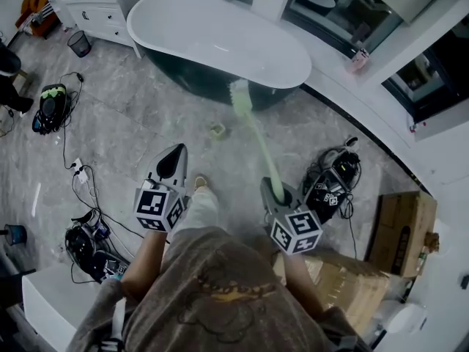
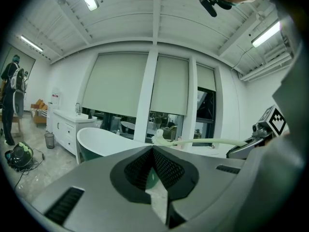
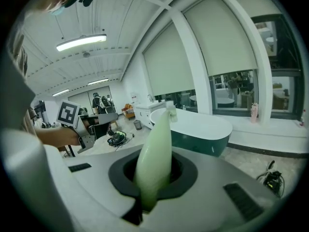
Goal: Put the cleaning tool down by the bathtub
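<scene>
Head view first: the left hand-held gripper [image 1: 174, 154] points out over the grey marble floor [image 1: 146, 123], jaws pressed together and empty. The right hand-held gripper [image 1: 277, 193] is pinching the near end of the cleaning tool [image 1: 255, 134], a long pale green stick. Its whitish far end reaches the dark outer wall of the white bathtub [image 1: 212, 31], just under the rim; whether it touches the tub cannot be told. A small pale object [image 1: 217, 130] lies on the floor near the tub, there are cable tangles [image 1: 88, 233] at left, and a cardboard box [image 1: 403, 229] sits at right. Over to the left gripper view: the 2 jaws meet at their tips with nothing between them. Beyond them the bathtub [image 2: 104, 141] stands by the windows, and the cleaning tool [image 2: 207, 141] runs almost level from the right. Now the right gripper view: the jaws are clamped on the green handle [image 3: 157, 149], which rises straight out of the right hand-held gripper [image 3: 153, 178] towards the bathtub [image 3: 198, 124]. The tool is off the floor, held in the air.
</scene>
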The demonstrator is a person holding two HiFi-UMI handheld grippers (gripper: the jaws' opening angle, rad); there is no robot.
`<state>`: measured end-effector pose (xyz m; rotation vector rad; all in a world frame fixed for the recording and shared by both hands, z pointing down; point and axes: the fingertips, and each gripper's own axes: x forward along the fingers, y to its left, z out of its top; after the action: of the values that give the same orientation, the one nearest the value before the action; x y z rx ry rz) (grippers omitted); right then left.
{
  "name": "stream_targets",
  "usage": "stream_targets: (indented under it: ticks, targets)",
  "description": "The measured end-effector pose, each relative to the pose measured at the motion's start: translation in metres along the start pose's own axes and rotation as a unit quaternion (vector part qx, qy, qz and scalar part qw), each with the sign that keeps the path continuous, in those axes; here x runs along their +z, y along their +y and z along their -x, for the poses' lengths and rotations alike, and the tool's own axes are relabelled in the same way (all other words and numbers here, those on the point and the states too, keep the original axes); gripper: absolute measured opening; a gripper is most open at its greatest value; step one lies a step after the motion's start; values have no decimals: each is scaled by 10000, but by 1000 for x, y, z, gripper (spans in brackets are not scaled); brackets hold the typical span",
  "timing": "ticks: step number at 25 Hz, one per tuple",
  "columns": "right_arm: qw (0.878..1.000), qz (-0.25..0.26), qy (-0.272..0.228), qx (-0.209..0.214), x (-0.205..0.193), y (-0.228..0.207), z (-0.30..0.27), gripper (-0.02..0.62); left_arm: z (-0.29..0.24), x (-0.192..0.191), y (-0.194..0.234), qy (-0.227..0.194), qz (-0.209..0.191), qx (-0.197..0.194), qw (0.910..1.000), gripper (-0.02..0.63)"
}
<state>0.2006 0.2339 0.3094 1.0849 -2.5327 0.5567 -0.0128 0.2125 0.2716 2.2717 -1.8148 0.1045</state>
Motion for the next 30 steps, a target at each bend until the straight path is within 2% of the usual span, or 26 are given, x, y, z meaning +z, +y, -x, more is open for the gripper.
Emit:
stream_targets:
  ticks: [14,21,24,30]
  targets:
    - [10000,34,15,-18,81,-41,-117,9,-122,32,81,169,114,-117,9997,-8]
    - [10000,39,53,1,107,-56,-173,9,-171,44,123,231,71,-121,9996,-8]
    - [9999,85,78,9,114,-62,-188,9,-184,45,133,319,74,-113,9994,-8]
    - [9997,191,144,51,129,-78,-204,9,-209,57,140,238,148,-39,9996,-8]
